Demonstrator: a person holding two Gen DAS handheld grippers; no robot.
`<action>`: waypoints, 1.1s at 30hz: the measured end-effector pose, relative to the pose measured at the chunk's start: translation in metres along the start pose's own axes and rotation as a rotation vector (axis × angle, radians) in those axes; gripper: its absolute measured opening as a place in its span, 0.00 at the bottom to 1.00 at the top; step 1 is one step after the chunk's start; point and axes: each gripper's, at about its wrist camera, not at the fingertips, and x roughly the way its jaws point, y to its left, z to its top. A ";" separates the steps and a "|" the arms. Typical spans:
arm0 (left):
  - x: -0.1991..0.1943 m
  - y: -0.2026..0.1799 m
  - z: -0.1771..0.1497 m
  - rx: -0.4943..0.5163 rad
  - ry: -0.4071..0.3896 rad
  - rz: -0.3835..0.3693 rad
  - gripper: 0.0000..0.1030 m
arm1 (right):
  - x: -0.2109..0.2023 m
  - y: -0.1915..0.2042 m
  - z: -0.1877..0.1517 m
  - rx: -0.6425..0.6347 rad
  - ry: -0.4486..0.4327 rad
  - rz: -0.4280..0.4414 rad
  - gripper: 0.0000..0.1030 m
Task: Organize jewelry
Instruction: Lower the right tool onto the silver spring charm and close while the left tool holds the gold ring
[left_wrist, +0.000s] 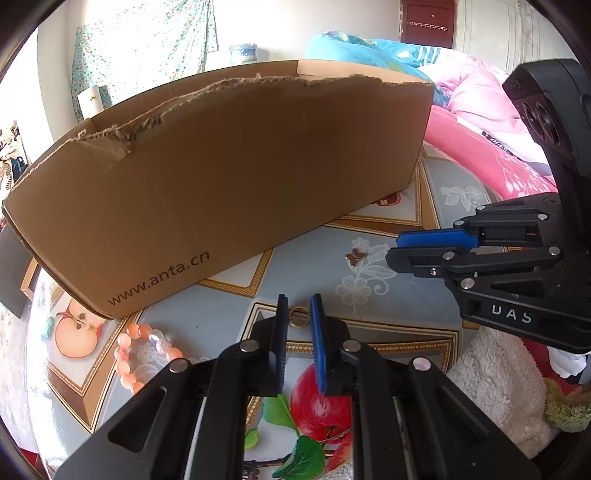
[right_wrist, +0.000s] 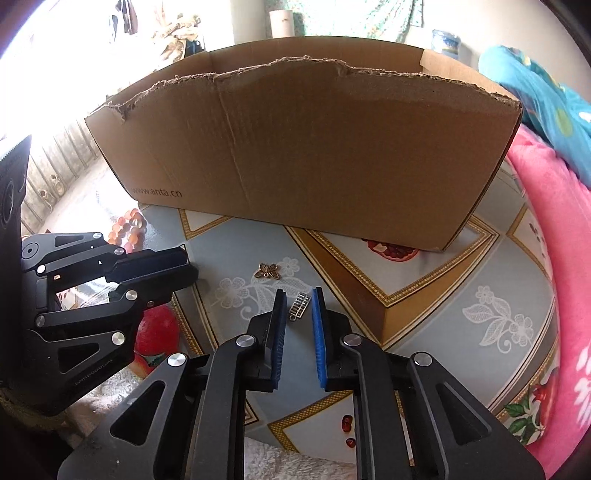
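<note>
Box (left_wrist: 221, 166) interior hidden behind torn wall; left tongs (left_wrist: 298, 304) clench ring (left_wrist: 297, 326); right tongs (right_wrist: 299, 295) straddle charm (right_wrist: 298, 306), grip unclear.

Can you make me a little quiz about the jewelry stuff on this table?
1. True or false: the bead bracelet is already inside the cardboard box.
2. What lies between the fingertips of the left gripper? A) gold ring B) butterfly charm C) bead bracelet
3. Which gripper has the small silver charm between its fingers?

Key: 1 false, it lies on the table beside the box. 2 A. 3 the right gripper.
</note>
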 end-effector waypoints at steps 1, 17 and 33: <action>0.000 0.000 0.000 0.000 -0.001 -0.001 0.11 | 0.000 0.000 0.000 0.006 0.003 -0.002 0.07; -0.001 0.001 -0.001 0.004 -0.011 0.001 0.11 | -0.011 -0.016 -0.003 0.082 0.011 0.020 0.00; 0.000 -0.003 0.000 0.014 -0.007 0.014 0.11 | -0.007 -0.011 0.001 -0.003 0.023 0.016 0.08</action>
